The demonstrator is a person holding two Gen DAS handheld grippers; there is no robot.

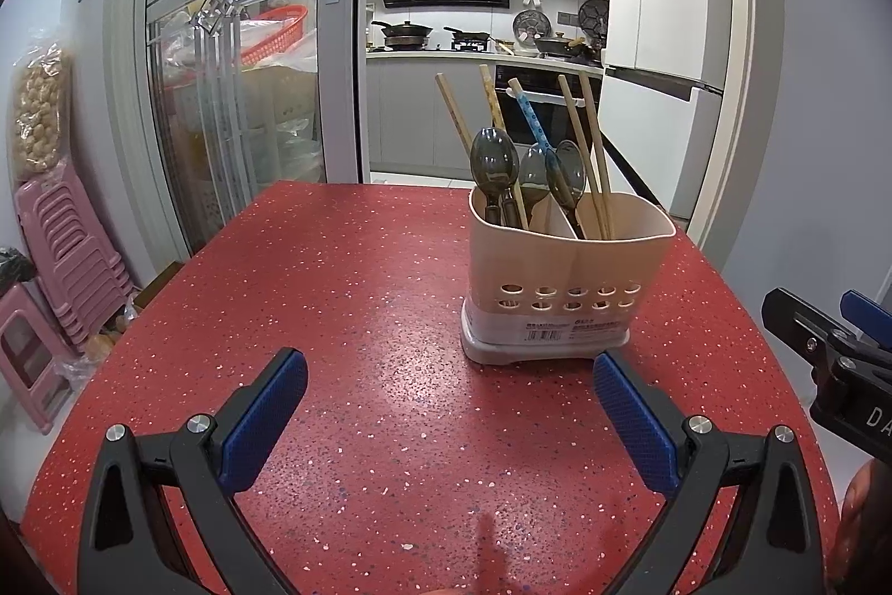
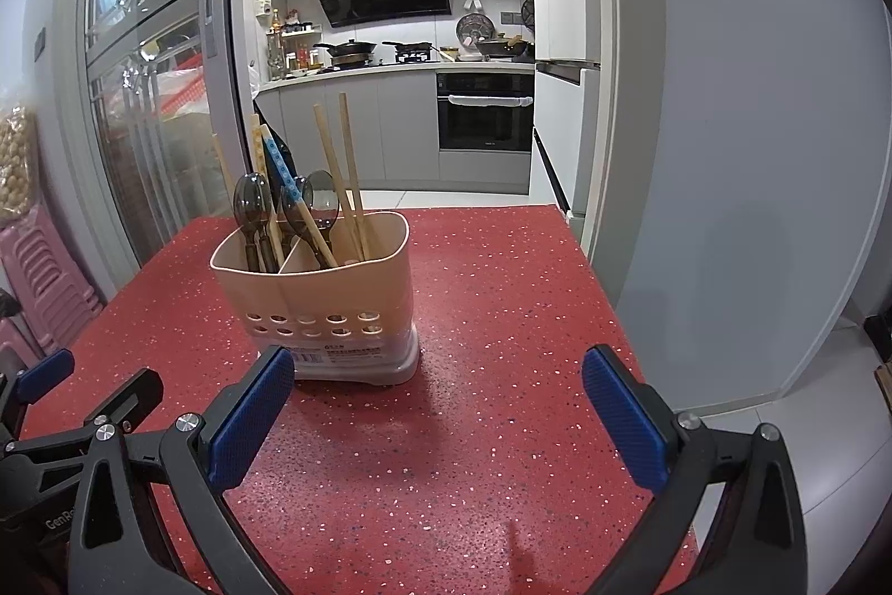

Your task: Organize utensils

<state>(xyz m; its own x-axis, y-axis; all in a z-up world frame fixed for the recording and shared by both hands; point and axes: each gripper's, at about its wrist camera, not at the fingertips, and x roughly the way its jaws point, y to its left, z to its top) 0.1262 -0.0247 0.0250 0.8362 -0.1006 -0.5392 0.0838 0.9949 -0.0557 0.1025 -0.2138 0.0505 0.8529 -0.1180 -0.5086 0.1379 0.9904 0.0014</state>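
A beige utensil holder [image 1: 563, 271] with two compartments stands upright on the red speckled table [image 1: 345, 294]. It holds dark spoons [image 1: 490, 163] and several wooden chopsticks [image 1: 591, 138], one with a blue pattern. It also shows in the right wrist view [image 2: 318, 299], with spoons [image 2: 253, 204] and chopsticks [image 2: 348, 171]. My left gripper [image 1: 449, 372] is open and empty, near the table's front, short of the holder. My right gripper [image 2: 437, 372] is open and empty, to the right of the holder. The right gripper's body [image 1: 836, 355] shows at the left view's right edge.
Stacked pink stools [image 1: 61, 249] stand left of the table by a glass sliding door [image 1: 234, 82]. Beyond the table is a kitchen with an oven [image 2: 485, 110]. A grey wall [image 2: 752, 149] is on the right, with floor [image 2: 825, 433] beyond the table's right edge.
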